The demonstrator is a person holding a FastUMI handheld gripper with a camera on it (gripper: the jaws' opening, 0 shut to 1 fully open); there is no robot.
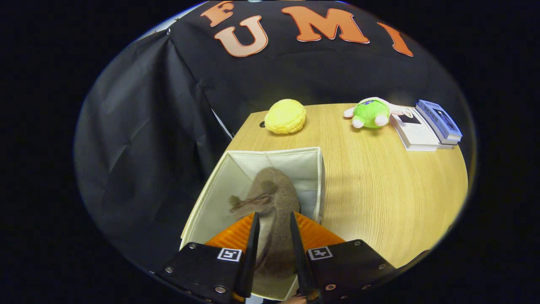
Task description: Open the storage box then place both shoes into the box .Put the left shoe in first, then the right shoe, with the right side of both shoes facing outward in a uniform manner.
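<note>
A brown shoe (272, 198) is being held between the fingers (272, 228), which are closed narrowly on its rear part. It is being hung inside the open storage box (211, 198) on the desk (379, 190). Its long axis is being kept in line with the fingers, toe pointed away toward the box's far wall, so lowering and release are judged to be next.
</note>
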